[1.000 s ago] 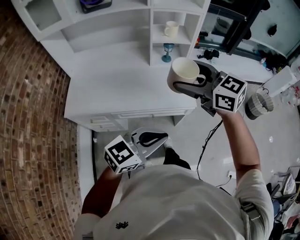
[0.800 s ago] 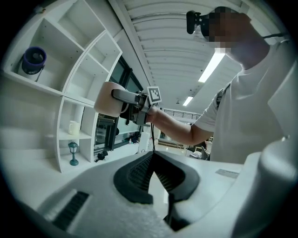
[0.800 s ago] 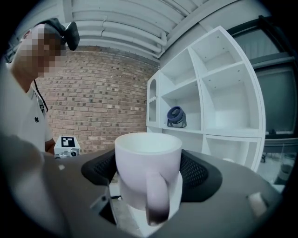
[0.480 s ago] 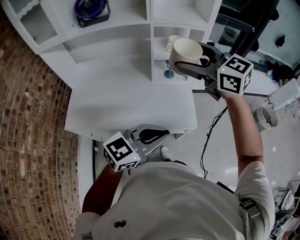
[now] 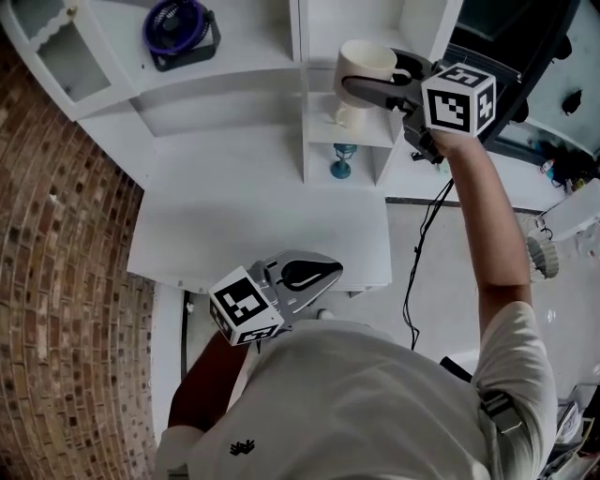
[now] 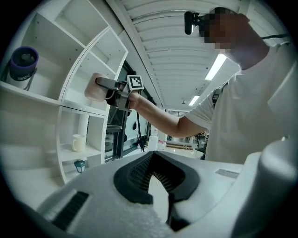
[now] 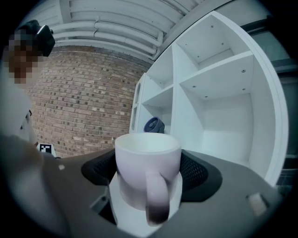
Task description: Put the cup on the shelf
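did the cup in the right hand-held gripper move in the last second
Yes. The cup went up and into the shelf: in the head view it was nearer than the blue goblet, and now it is past it, at the cubby above.

Head view: looks steeply down from above the shoulders, shelf (image 5: 244, 80) off at 12 o'clock. Left gripper view: sits low, tilts up past its own jaws toward the right gripper (image 6: 100, 88) at 10 o'clock. Right gripper view: jammed close behind the cup (image 7: 148, 172), faces open compartments at 1 o'clock. Small fan (image 5: 178, 28) shared by all three.
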The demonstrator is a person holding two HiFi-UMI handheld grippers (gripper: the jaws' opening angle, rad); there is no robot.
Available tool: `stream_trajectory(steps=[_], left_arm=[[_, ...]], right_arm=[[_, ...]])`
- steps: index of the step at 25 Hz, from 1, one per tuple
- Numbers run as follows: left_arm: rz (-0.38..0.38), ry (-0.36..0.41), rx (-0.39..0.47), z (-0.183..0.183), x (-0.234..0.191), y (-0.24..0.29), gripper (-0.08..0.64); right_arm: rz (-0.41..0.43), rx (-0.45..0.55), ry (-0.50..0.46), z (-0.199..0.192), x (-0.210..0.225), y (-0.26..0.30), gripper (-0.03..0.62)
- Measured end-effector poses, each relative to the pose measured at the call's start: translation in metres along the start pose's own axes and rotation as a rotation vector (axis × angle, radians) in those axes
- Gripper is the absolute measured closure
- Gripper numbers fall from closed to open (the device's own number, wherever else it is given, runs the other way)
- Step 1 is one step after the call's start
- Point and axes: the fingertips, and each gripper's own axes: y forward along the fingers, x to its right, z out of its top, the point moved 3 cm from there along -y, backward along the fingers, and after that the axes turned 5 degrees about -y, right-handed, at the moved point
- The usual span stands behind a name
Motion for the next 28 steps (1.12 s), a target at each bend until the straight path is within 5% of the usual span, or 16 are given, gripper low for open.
stream_trajectory(steps=[15,28], left_arm=[[0.117,-0.010,0.043,0.016,-0.045,0.029,0.554],[0.212,-0.044,0.059,0.013,-0.065,0.033,0.554]], right_arm=[[-0.071,-0.035,-0.014,0.016,0.127,0.052,0.169],[-0.217,-0.105,0.072,-0.013,0.216,0.091,0.169]])
